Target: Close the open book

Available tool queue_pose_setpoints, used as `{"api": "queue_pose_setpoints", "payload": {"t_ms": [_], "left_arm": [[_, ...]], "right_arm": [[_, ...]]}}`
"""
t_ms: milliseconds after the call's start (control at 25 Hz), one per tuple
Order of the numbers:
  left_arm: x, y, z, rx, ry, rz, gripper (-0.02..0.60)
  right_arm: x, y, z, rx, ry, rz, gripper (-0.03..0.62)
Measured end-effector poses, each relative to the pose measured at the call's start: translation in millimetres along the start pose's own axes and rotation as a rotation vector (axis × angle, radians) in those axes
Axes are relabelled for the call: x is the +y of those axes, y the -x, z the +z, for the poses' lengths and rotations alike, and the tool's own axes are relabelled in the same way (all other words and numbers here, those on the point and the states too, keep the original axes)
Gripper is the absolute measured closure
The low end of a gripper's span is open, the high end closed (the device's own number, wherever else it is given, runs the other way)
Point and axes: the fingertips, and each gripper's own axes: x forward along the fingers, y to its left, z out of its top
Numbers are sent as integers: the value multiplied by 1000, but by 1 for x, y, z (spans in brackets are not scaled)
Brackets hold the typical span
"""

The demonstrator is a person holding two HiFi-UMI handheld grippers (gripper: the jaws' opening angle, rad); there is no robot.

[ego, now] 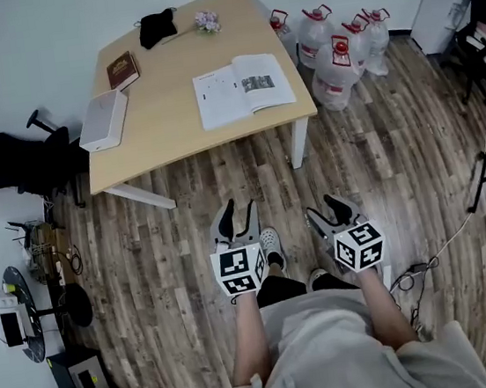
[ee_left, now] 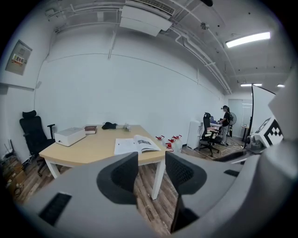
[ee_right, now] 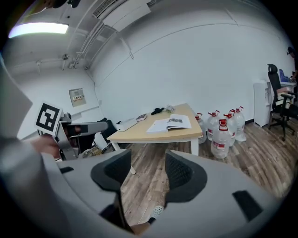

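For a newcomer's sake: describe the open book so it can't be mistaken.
Find the light wooden table by the white wall. The open book lies near its right front corner. Unlike the closed brown book far left, its white pages lie spread.

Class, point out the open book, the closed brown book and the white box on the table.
open book (ego: pixel 244 91), head view, at the spine.
closed brown book (ego: pixel 123 69), head view, middle of cover.
white box (ego: pixel 104 120), head view, top face.

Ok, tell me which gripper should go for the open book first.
Left, narrowly. The left gripper stands in line with the open book, while the right gripper sits out toward the near right corner of the table. Both are open, empty and well short of it.
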Motion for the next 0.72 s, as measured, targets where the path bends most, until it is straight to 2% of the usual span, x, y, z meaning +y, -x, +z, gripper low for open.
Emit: {"api": "queue_pose_setpoints", "payload": {"t_ms": [360,720], "left_arm": [[75,-82,33,3,9,-58,396],[146,-136,50,8,16,-112,396]], "right_arm": [[-14,-91,46,25,-5,-76,361],[-21,-160,82,12,-51,-168,364]]}}
